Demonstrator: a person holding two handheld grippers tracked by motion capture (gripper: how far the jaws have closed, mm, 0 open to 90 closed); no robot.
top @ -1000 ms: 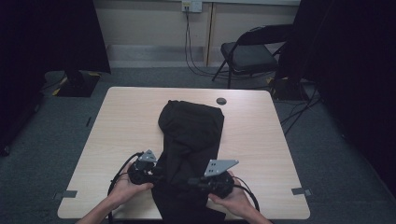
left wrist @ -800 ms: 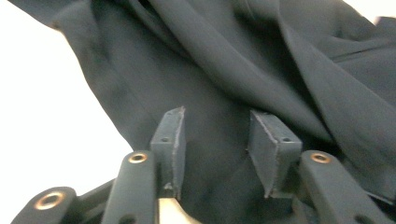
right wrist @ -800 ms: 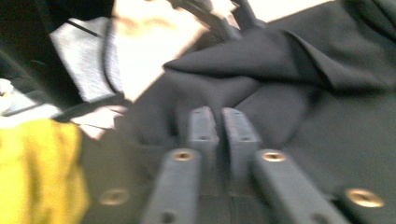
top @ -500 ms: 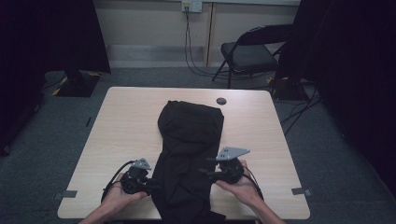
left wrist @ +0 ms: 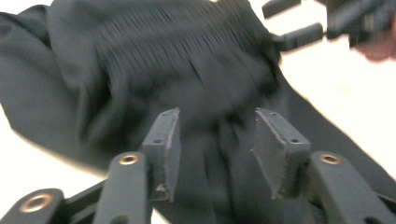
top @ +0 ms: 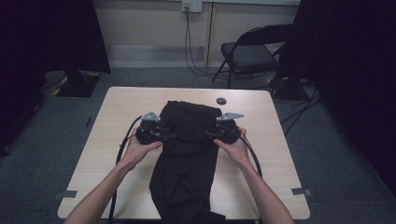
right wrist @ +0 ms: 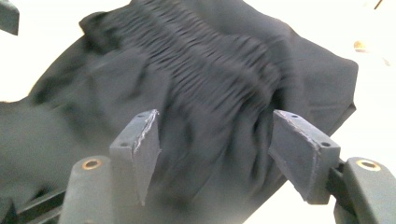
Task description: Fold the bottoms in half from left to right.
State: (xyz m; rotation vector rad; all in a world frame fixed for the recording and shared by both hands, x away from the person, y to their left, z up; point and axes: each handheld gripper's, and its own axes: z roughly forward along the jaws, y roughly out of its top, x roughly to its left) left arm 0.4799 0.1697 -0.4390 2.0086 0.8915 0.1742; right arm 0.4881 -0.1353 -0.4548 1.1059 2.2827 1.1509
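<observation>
A black garment (top: 189,140) with a gathered elastic band lies lengthwise on the wooden table (top: 121,107), and its near end hangs over the front edge. My left gripper (top: 169,136) points in at its left side and my right gripper (top: 208,135) at its right side, about halfway up the cloth. In the left gripper view the left gripper (left wrist: 215,128) is open over the black garment (left wrist: 140,70), with no fold pinched. In the right gripper view the right gripper (right wrist: 215,130) is open above the gathered band (right wrist: 210,60). Both pairs of jaws have just been opening, with only loose cloth lying beneath them.
A small round black object (top: 221,101) sits on the table near its far edge. A folding chair (top: 252,51) and wall cables (top: 191,46) stand behind the table. Bare wood runs down both sides of the garment. Cables trail from both grippers toward the person.
Both hands have moved away from the table's near edge, up along the garment's sides to its middle. The garment's near part now lies looser.
</observation>
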